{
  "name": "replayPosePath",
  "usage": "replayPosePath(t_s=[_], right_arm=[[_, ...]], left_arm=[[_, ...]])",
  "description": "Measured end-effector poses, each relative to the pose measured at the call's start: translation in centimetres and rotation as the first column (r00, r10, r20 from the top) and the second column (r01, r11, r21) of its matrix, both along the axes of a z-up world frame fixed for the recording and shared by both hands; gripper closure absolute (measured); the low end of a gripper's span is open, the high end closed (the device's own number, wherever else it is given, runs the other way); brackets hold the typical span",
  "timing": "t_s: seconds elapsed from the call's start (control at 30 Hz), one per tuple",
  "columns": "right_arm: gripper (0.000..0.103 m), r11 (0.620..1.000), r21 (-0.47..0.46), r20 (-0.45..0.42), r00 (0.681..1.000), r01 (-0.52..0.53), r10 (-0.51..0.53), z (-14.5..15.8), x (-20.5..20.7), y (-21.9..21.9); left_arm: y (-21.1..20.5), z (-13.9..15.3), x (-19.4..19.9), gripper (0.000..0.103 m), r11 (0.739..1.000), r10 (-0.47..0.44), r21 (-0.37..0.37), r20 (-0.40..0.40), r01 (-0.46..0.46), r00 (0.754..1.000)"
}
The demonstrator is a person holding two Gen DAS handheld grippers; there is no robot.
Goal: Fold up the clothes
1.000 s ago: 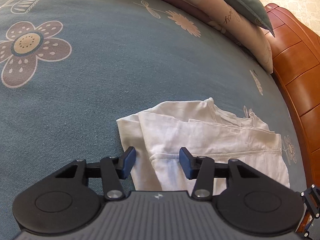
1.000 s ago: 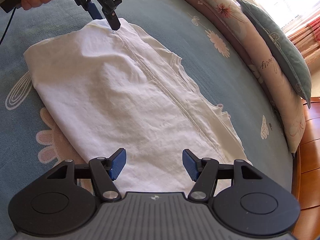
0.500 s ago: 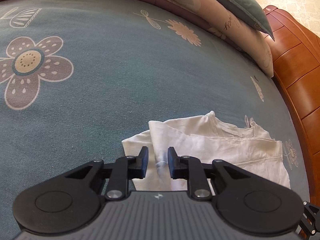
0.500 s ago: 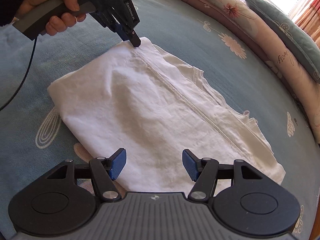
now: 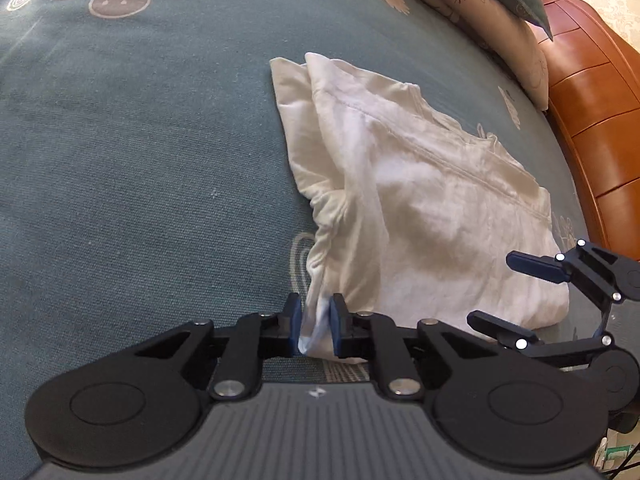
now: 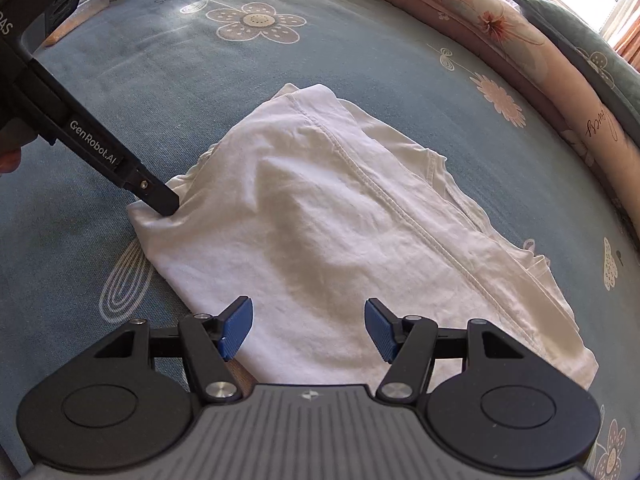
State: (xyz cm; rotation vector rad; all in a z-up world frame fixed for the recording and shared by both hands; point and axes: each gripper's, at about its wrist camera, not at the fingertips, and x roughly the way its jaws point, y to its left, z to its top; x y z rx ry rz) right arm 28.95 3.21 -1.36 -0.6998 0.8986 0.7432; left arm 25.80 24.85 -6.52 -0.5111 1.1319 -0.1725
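The left gripper (image 5: 315,322) is closing its fingers on a corner of the white shirt (image 5: 420,200). The right gripper (image 6: 308,326), fingers open above the shirt's near edge, should pinch there too, so both lift evenly.

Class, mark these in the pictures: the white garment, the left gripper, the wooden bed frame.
white garment (image 6: 320,216): right wrist view, middle of the top layer.
left gripper (image 5: 316,322): left wrist view, between its fingers, closing on a garment corner.
wooden bed frame (image 5: 592,92): left wrist view, side panel.

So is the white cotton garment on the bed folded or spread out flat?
Folded: the white cotton garment lies doubled in stacked layers on the blue flowered bedspread, one corner bunched.
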Motion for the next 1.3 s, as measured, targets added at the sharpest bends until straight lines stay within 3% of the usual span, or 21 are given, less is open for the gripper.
replayPosePath(t_s=[0.17,0.27,0.3,0.37,0.43,0.5,0.57,0.67,0.77,0.9,0.97,1.03,1.1,1.2,1.3], right_arm=[[0.036,0.999,-0.017,0.002,1.0,-0.031,0.031,-0.2,0.2,0.3],[0.036,0.999,-0.01,0.011,0.999,-0.037,0.037,-0.1,0.4,0.9],[0.036,0.999,-0.005,0.016,0.999,-0.04,0.04,0.1,0.5,1.1],[0.036,0.999,0.009,0.018,0.999,-0.044,0.044,0.5,0.8,1.3],[0.036,0.999,0.021,0.009,0.999,-0.039,0.039,0.8,1.4,1.4],[0.036,1.0,0.019,0.007,1.0,-0.023,0.023,1.0,2.2,1.5],[0.036,1.0,0.02,0.009,1.0,-0.006,0.006,1.3,3.1,1.6],[0.036,1.0,0.022,0.018,1.0,0.017,-0.017,1.9,4.4,1.7],[0.036,0.999,0.021,0.031,0.999,0.032,-0.033,2.2,5.4,2.0],[0.036,0.999,0.017,0.036,0.999,0.038,-0.039,1.9,6.4,2.4],[0.036,0.999,0.011,0.029,0.999,0.041,-0.041,1.5,6.6,2.5],[0.036,0.999,0.006,0.021,0.999,0.039,-0.04,1.2,6.6,2.5],[0.036,0.999,-0.002,0.016,0.999,0.038,-0.038,1.0,6.7,2.4],[0.036,0.999,-0.009,0.007,0.999,0.05,-0.05,0.7,6.9,2.2],[0.036,0.998,-0.004,0.001,0.998,0.062,-0.062,0.6,7.0,2.1]], left_arm=[[-1.8,2.8,-1.2,0.092,0.981,-0.16,0.123,0.102,0.148,0.982],[-1.9,3.0,-0.5,0.09,0.975,-0.169,0.171,0.137,0.144,0.976],[-1.4,3.1,-0.1,0.087,0.979,-0.157,0.158,0.16,0.132,0.975],[-0.7,3.1,1.0,0.061,0.986,-0.136,0.121,0.198,0.114,0.971],[-0.3,2.8,2.3,0.053,0.989,-0.123,0.104,0.23,0.101,0.965],[-0.1,2.5,3.7,0.053,0.992,-0.113,0.086,0.257,0.093,0.96],[0.1,1.9,5.0,0.045,0.993,-0.118,0.019,0.258,0.118,0.959],[0.6,0.5,6.3,0.045,0.988,-0.096,-0.098,0.212,0.118,0.973],[1.1,-0.4,6.7,0.045,0.981,-0.079,-0.161,0.198,0.112,0.977],[1.5,-0.7,7.3,0.042,0.94,-0.104,-0.298,0.209,0.165,0.972],[1.1,-1.8,7.8,0.035,0.917,-0.18,-0.336,0.137,0.216,0.974],[0.7,-2.5,7.6,0.035,0.906,-0.268,-0.316,0.091,0.283,0.959],[0.7,-2.3,7.2,0.034,0.897,-0.324,-0.281,0.104,0.34,0.94],[0.9,-2.0,7.9,0.035,0.895,-0.31,-0.318,0.063,0.313,0.949],[0.3,-1.7,8.9,0.031,0.893,-0.319,-0.312,0.072,0.325,0.945]])
